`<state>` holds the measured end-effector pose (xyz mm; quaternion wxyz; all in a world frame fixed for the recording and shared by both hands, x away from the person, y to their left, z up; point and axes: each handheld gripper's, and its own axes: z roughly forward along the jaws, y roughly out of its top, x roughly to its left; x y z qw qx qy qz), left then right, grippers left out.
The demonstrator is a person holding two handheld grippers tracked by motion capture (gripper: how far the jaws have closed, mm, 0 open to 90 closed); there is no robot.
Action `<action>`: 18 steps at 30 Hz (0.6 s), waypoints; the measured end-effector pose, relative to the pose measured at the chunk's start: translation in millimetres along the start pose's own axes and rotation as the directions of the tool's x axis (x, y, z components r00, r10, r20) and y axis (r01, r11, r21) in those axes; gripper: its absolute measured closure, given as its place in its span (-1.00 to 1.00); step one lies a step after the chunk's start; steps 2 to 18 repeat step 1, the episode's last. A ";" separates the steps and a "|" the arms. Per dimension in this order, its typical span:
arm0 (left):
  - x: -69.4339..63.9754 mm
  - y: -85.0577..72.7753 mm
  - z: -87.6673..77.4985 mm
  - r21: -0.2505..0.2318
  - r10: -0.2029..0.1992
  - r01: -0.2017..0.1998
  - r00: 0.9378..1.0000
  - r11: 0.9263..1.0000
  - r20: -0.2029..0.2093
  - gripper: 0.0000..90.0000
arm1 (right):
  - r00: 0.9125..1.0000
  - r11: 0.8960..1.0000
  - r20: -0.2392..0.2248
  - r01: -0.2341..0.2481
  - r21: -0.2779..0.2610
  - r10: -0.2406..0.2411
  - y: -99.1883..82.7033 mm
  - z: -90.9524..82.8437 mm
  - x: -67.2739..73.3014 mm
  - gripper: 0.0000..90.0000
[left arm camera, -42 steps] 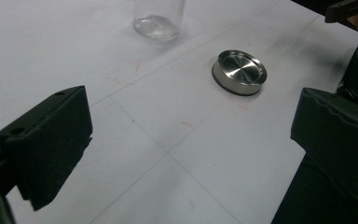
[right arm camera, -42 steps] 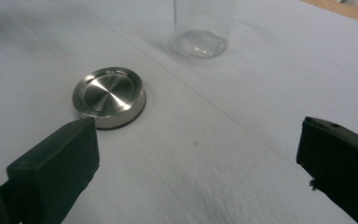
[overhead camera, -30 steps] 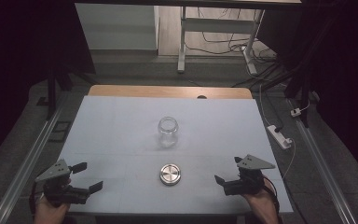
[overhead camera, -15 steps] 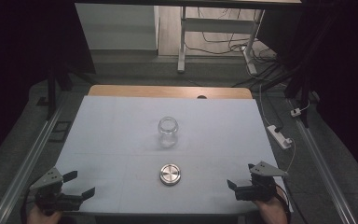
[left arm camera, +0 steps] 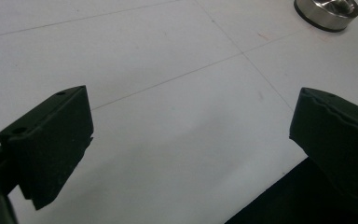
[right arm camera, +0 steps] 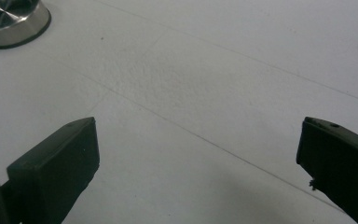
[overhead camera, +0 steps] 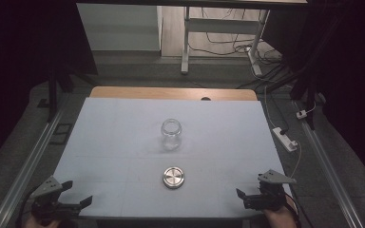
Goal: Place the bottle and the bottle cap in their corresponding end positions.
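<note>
A clear glass jar (overhead camera: 171, 134) stands upright without a lid at the middle of the white table (overhead camera: 114, 137). Its round metal lid (overhead camera: 173, 176) lies flat on the table in front of it. My left gripper (overhead camera: 78, 192) sits at the table's near left corner, open and holding nothing. The right gripper (overhead camera: 250, 186) is at the near right corner, also open and empty. In the left gripper view the jaws stand wide apart around bare table (left arm camera: 186, 126), with the lid (left arm camera: 326, 11) at top right. The right gripper view has the lid (right arm camera: 9, 21) at top left.
A wooden strip (overhead camera: 171, 93) borders the table's far edge. A white power strip (overhead camera: 285, 138) lies on the floor to the right, and metal rails (overhead camera: 33, 156) run along both sides. The near table edge (left arm camera: 279, 186) lies just under the left gripper.
Both grippers have drawn back toward the near edge of the table and slightly outward, staying open. The jar and lid have not moved.
</note>
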<state>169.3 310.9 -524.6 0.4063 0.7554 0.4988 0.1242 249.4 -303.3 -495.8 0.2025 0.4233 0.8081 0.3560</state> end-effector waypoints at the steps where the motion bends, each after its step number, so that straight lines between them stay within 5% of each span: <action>1: 0.4 0.4 0.6 0.006 0.000 0.000 1.000 1.000 0.001 -0.99 | 1.000 1.000 0.002 0.001 0.003 -0.001 -0.1 0.4 -0.2 -1.00; 18: 0.4 0.4 0.6 0.006 0.000 0.000 1.000 1.000 0.001 -0.99 | 1.000 1.000 0.002 0.001 0.003 -0.001 -0.1 0.4 -0.2 -1.00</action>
